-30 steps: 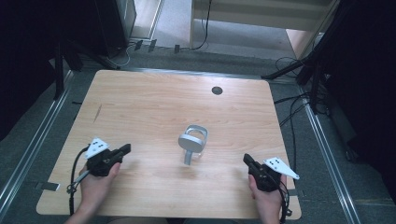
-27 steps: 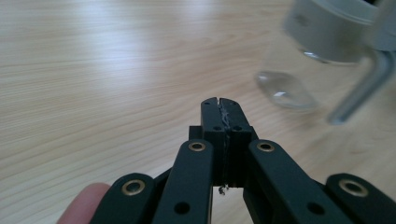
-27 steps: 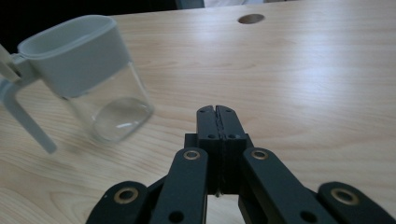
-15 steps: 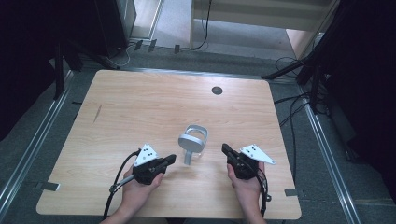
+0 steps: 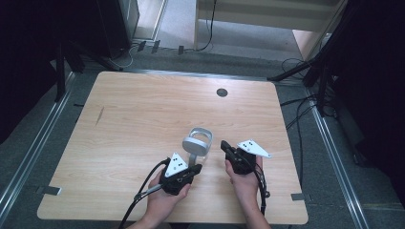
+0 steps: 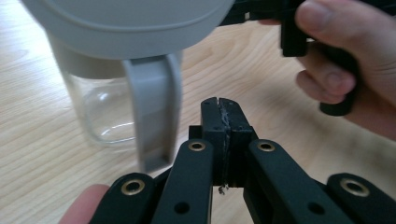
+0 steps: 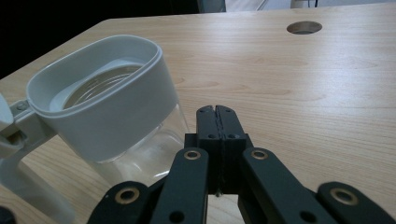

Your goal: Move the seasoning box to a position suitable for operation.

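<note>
We noted a clear glossy glass jug [image 7: 140, 158] with matt grey plastic collar, matt black plastic grippers, pale smooth wood-grain table [image 5: 143, 119].

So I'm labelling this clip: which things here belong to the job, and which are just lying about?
Job:
- clear jug with grey top and handle
- left gripper, jaws shut
- right gripper, jaws shut

Lying about:
- round hole in the table
- cables on the floor

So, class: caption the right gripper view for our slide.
Shut right gripper beside a clear jug on the wooden table.
</note>
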`<action>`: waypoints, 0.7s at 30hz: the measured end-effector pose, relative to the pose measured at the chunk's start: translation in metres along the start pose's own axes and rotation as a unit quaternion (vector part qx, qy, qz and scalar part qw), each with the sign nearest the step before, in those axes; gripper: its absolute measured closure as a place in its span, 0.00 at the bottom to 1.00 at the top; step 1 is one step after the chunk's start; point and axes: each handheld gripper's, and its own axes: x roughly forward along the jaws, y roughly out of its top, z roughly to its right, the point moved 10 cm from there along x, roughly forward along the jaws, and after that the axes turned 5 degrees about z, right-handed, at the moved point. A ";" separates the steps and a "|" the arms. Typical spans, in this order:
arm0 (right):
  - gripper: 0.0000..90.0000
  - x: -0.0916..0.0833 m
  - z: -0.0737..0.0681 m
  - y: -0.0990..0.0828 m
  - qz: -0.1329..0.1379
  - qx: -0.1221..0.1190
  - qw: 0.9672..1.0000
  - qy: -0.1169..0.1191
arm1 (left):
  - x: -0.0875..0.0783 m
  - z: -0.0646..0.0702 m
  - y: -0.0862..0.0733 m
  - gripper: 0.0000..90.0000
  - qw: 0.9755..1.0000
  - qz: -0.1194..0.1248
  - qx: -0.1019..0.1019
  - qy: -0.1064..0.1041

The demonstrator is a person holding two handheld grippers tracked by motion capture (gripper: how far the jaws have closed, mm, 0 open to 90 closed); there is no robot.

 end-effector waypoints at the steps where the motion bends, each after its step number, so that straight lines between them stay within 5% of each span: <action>1: 1.00 0.000 0.000 0.000 0.000 0.000 1.000 0.000 | 0.000 0.000 0.000 1.00 1.000 0.000 0.000 0.000; 9: 1.00 0.009 0.002 0.005 -0.003 -0.001 1.000 0.005 | -0.008 -0.016 0.000 1.00 1.000 -0.001 0.018 0.001; 14: 1.00 0.016 0.000 0.013 0.000 -0.011 1.000 0.010 | -0.011 -0.032 0.000 1.00 1.000 -0.001 0.003 0.013; 17: 1.00 0.023 -0.007 0.017 -0.001 -0.038 0.999 0.021 | -0.013 -0.043 0.001 1.00 1.000 0.001 0.000 0.026; 21: 1.00 0.029 -0.009 0.016 -0.004 -0.035 0.999 0.026 | -0.015 -0.061 0.004 1.00 0.999 0.004 -0.014 0.042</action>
